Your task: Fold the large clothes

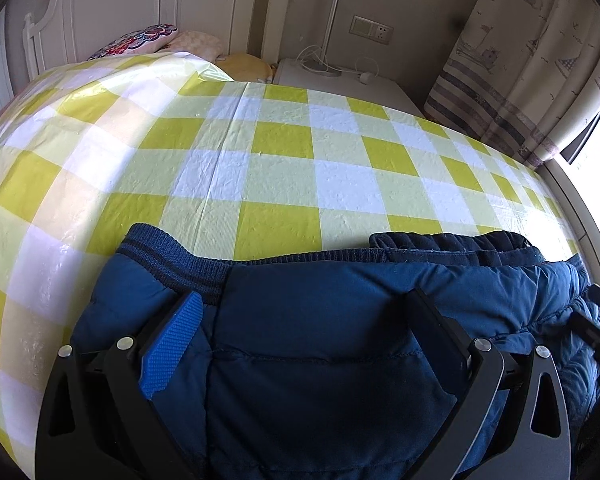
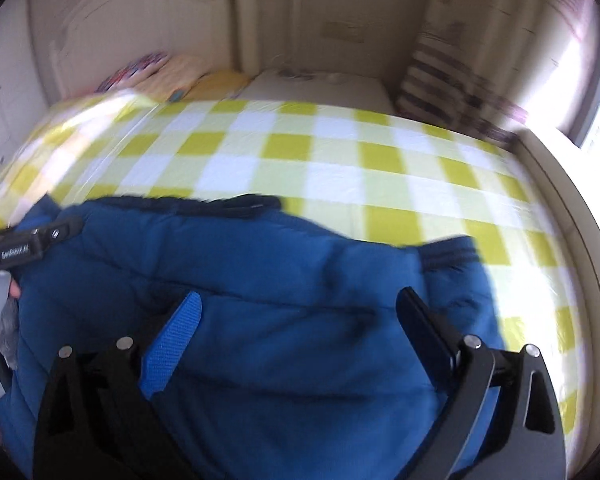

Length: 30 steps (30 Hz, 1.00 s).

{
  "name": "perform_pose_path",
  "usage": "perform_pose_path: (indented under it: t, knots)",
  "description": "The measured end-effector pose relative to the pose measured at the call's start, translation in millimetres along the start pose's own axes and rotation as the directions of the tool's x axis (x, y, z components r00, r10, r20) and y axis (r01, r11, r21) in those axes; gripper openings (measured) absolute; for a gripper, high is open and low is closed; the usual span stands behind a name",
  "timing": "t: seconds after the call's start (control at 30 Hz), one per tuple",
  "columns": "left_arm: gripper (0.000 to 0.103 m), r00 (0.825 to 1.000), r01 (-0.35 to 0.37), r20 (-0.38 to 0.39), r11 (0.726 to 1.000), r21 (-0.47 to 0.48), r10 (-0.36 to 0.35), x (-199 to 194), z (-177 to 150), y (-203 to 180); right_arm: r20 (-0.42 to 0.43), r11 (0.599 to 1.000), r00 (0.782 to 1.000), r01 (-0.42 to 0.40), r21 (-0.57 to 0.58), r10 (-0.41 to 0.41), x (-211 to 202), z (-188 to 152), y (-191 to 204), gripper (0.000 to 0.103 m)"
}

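Observation:
A dark blue padded jacket (image 1: 320, 320) lies on the yellow and white checked cloth (image 1: 280, 152) at the near edge. Its ribbed hem and collar run along the far side. My left gripper (image 1: 304, 304) is open, its fingers spread wide just above the jacket. In the right wrist view the same jacket (image 2: 260, 300) fills the lower half, blurred. My right gripper (image 2: 300, 304) is open, fingers wide apart over the jacket. The other gripper's tip (image 2: 32, 240) shows at the left edge.
The checked cloth (image 2: 340, 160) covers a bed. Pillows (image 1: 148, 40) lie at the far left by a white headboard. A white side table (image 1: 340, 80) with a lamp and cables stands behind. A curtain (image 1: 520, 60) and window are at the right.

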<state>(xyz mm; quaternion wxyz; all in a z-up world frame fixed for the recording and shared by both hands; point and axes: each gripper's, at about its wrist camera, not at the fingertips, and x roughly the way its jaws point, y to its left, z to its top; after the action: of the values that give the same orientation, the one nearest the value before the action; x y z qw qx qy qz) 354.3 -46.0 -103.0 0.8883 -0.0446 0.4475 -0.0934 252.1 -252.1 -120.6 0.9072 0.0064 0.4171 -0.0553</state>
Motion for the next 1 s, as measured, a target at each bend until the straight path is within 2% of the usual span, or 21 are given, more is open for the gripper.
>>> perform_pose_path:
  t: [0.07, 0.1, 0.17, 0.37, 0.47, 0.53, 0.6, 0.63, 0.67, 0.73, 0.83, 0.87, 0.9, 0.97, 1.0]
  knots:
    - [0.099, 1.0, 0.002, 0.0, 1.0, -0.002, -0.002, 0, 0, 0, -0.01, 0.998, 0.999, 0.032, 0.058, -0.031, 2, -7, -28, 0.097]
    - [0.099, 1.0, 0.004, 0.0, 1.0, -0.003, -0.004, 0, 0, 0, -0.041, 0.995, 0.999, 0.015, 0.099, -0.01, 10, -11, -42, 0.098]
    - [0.099, 1.0, 0.004, 0.001, 1.0, -0.004, -0.004, 0, -1, 0, -0.057, 0.98, 0.994, -0.079, 0.181, 0.09, 24, -17, -59, 0.099]
    - [0.099, 1.0, 0.012, 0.001, 1.0, -0.008, -0.012, 0, -1, 1, -0.05, 0.986, 0.996, -0.062, 0.153, 0.071, 22, -19, -51, 0.101]
    - [0.099, 1.0, 0.023, 0.0, 1.0, -0.016, -0.023, 0, -1, 2, -0.023, 0.977, 0.994, -0.1, 0.189, 0.107, 15, -21, -57, 0.1]
    - [0.099, 0.999, 0.038, -0.007, 0.999, -0.029, -0.038, -2, 2, 5, 0.012, 0.976, 0.997, -0.08, 0.201, 0.079, 0, -20, -58, 0.1]
    - [0.099, 1.0, 0.024, -0.004, 0.998, -0.064, -0.024, -13, 2, 8, 0.055, 0.976, 0.996, -0.083, 0.202, 0.073, -18, -18, -55, 0.1]
    - [0.099, 1.0, 0.014, 0.024, 0.996, -0.085, -0.012, -25, -1, 7, 0.077, 0.98, 0.992, -0.108, 0.168, 0.096, -31, -18, -46, 0.1]
    - [0.099, 0.998, 0.034, 0.059, 0.996, -0.087, -0.029, -40, -4, 3, 0.085, 0.988, 0.991, -0.115, 0.107, 0.106, -40, -18, -33, 0.1]
    - [0.099, 0.994, 0.074, 0.083, 0.997, -0.024, -0.072, -61, -15, -11, 0.075, 0.993, 0.99, -0.116, -0.028, 0.118, -52, -22, -6, 0.1]
    - [0.099, 0.995, 0.057, 0.073, 0.994, 0.093, -0.063, -75, -44, -39, 0.034, 0.969, 0.99, -0.127, -0.213, 0.138, -60, -43, 42, 0.1]
    - [0.099, 0.997, 0.061, 0.048, 0.99, 0.129, -0.068, -72, -55, -47, -0.001, 0.957, 0.992, -0.125, -0.261, 0.129, -53, -54, 57, 0.1]
    - [0.099, 0.999, 0.038, 0.0, 0.981, 0.188, -0.039, -58, -71, -58, -0.019, 0.947, 0.996, -0.092, -0.308, 0.09, -43, -65, 69, 0.1]
    - [0.099, 0.999, -0.022, 0.038, 0.971, 0.237, 0.013, -51, -82, -65, 0.0, 0.948, 0.994, -0.102, -0.301, 0.107, -39, -70, 73, 0.1]
    - [0.099, 1.0, -0.017, 0.03, 0.973, 0.232, 0.01, -49, -80, -66, -0.01, 0.951, 0.993, -0.118, -0.285, 0.12, -38, -69, 69, 0.1]
